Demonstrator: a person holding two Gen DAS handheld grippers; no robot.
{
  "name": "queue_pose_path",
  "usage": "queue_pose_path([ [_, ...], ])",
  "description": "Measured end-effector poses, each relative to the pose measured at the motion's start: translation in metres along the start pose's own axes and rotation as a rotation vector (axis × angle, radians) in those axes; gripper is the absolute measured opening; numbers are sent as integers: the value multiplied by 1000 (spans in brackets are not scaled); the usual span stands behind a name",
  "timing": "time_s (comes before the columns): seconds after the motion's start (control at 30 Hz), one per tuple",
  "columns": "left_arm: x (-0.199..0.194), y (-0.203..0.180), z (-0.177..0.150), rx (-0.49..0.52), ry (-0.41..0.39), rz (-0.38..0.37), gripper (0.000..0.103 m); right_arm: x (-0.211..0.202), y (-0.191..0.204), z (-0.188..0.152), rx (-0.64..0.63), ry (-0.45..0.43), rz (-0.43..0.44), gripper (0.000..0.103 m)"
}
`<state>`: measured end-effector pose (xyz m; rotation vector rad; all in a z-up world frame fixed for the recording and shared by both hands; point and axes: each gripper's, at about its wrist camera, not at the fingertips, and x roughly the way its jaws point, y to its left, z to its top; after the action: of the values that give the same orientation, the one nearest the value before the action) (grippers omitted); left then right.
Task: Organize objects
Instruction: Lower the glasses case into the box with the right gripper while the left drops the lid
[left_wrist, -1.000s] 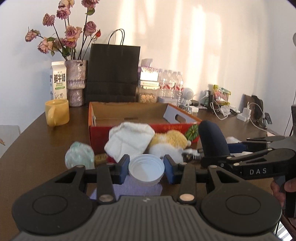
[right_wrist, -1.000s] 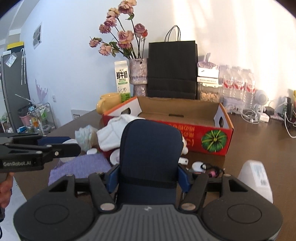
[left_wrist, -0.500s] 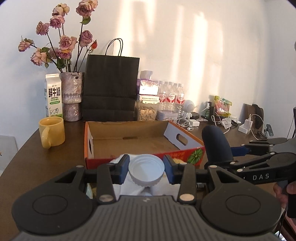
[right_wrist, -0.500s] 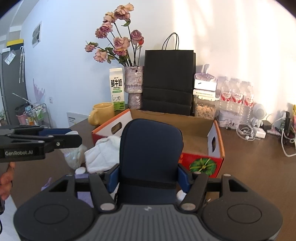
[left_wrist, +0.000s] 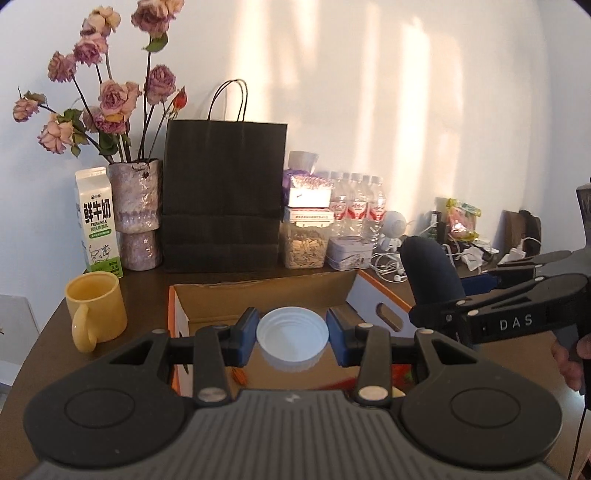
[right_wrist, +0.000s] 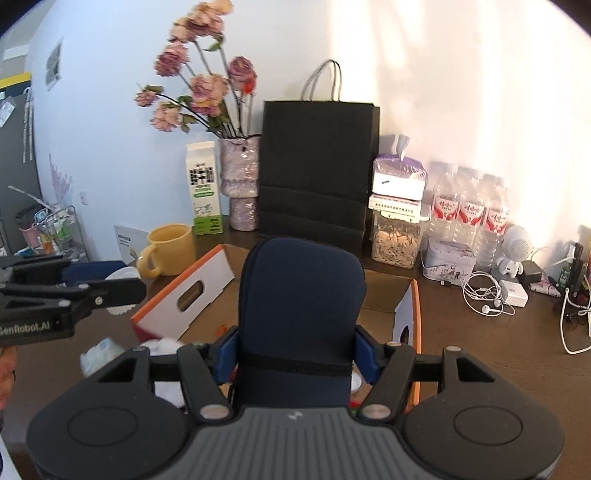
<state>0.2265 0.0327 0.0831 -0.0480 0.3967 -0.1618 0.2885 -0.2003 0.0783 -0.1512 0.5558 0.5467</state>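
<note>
My left gripper (left_wrist: 291, 338) is shut on a white plastic lid (left_wrist: 292, 341), held above the near wall of the open cardboard box (left_wrist: 266, 301). My right gripper (right_wrist: 297, 349) is shut on a dark navy soft pouch (right_wrist: 301, 295), also held over the box (right_wrist: 402, 295). The pouch (left_wrist: 430, 273) and the right gripper show at the right of the left wrist view. At the left of the right wrist view are the lid (right_wrist: 123, 275) and the left gripper. The box floor that shows is bare.
A yellow mug (left_wrist: 96, 310) stands left of the box. Behind it are a milk carton (left_wrist: 96, 221), a vase of dried roses (left_wrist: 138, 214), a black paper bag (left_wrist: 223, 195), a snack jar (left_wrist: 304, 242), water bottles (left_wrist: 356, 206) and cables (right_wrist: 487, 295). White cloth (right_wrist: 162, 345) lies below the box's near side.
Both grippers have risen and moved forward from the pile of cloth and toys to above the box, each still holding its object. The pile has dropped out of the left view.
</note>
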Motion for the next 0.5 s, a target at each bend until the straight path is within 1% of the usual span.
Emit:
queue_pose_path([
  [0.23, 45, 16, 14, -1, 43, 25, 41, 50, -23, 30, 21, 67, -9, 62],
  [0.4, 77, 27, 12, -10, 83, 41, 41, 95, -38, 37, 39, 131, -15, 62],
  [0.5, 96, 34, 7, -22, 111, 52, 41, 119, -46, 38, 52, 155, -27, 62],
])
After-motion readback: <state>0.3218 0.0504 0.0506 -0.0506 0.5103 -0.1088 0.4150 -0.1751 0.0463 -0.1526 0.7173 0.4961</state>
